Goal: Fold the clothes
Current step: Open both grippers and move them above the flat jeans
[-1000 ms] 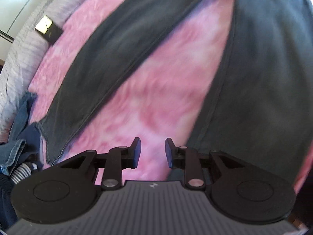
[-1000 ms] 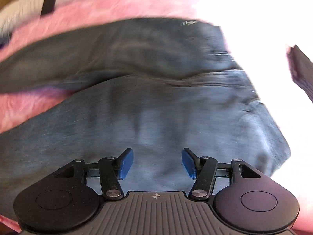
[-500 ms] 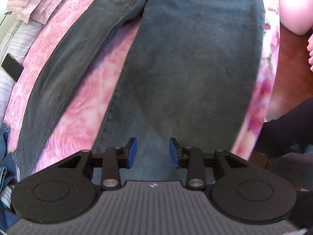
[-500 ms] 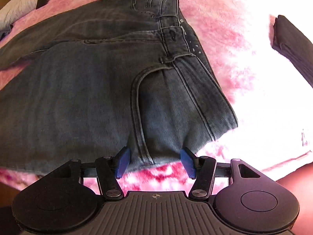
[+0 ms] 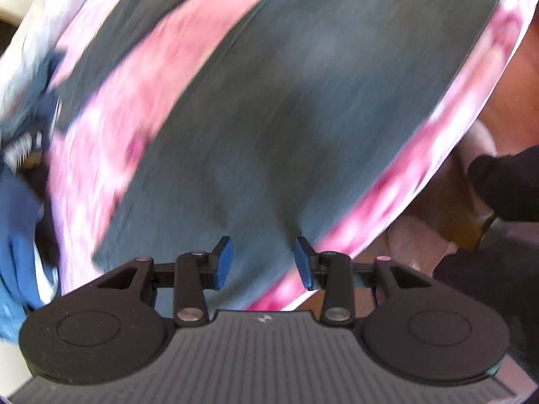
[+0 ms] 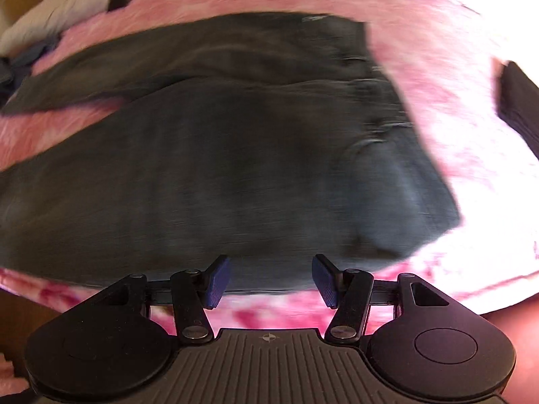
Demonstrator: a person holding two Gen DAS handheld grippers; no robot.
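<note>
Both cameras now swing fast, blurry | jeans [image 6: 235, 155] lie flat on pink blanket [image 6: 454, 128], legs apart | left gripper [image 5: 262, 262] and right gripper [image 6: 270, 281] wide apart, empty | tip: pinch near edge, lift both sides together

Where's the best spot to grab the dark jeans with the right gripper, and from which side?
Probably the near side edge of the jeans, just below the waistband corner, approached low from the bed's near edge. That seam lies flat on the pink blanket directly ahead of the right gripper, whose jaws stand open and empty. Blur hides the finer folds.
</note>
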